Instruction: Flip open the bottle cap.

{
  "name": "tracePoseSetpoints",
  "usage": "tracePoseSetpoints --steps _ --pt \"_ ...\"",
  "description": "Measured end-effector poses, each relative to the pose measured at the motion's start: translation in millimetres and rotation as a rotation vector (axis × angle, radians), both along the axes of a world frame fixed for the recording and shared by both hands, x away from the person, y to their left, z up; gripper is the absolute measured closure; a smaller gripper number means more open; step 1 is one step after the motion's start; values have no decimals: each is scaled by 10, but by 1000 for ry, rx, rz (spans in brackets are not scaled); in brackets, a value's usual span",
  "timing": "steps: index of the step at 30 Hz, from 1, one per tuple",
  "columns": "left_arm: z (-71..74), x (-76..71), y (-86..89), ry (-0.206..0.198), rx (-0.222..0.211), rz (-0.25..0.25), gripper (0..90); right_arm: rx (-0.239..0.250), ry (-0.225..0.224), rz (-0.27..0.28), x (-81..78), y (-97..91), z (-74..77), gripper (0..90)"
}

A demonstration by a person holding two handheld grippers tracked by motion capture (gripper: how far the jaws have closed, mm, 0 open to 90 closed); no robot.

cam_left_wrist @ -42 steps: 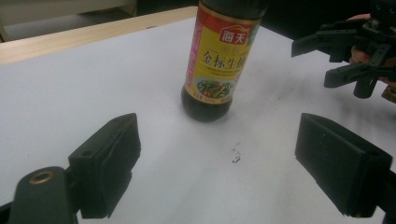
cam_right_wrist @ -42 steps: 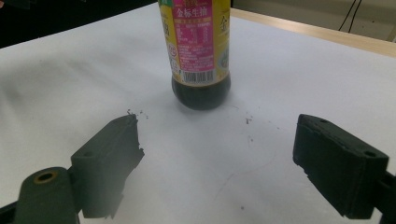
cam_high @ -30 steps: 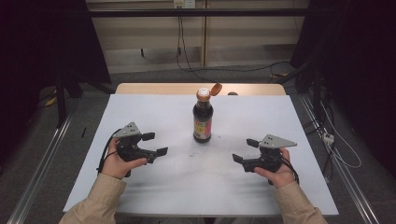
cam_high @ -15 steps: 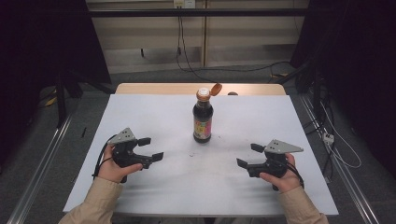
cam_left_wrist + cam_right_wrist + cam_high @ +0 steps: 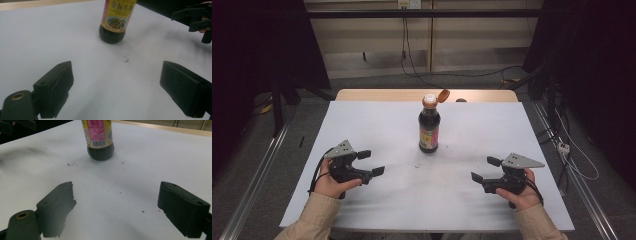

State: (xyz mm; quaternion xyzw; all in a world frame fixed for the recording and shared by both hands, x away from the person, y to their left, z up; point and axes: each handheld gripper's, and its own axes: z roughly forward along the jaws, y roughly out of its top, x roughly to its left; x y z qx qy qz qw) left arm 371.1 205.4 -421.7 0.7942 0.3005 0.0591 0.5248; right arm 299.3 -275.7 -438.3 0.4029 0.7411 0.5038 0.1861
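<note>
A dark sauce bottle (image 5: 429, 127) stood upright mid-bench (image 5: 362, 120), its cap (image 5: 443, 95) flipped open. The left gripper (image 5: 372, 162) and right gripper (image 5: 484, 169) rested well apart on either side nearer the person, both jaws spread wide and empty.

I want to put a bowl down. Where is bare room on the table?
Bare: between left gripper and right gripper, in front of the soy sauce bottle, and the far corners beside it. Only the bottle's spot is taken.

Left hand-held gripper (image 5: 371, 163) and right hand-held gripper (image 5: 486, 169) both gape, empty
</note>
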Motion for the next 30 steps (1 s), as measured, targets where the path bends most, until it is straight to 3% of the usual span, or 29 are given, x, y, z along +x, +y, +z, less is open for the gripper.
tracePoseSetpoints --steps 13,30 --pt "-53 -60 70 7 8 9 107 -30 2 -7 -109 -50 -46 124" --pt "-86 -146 211 -1 4 44 107 -32 -6 -31 -187 -149 -56 121"
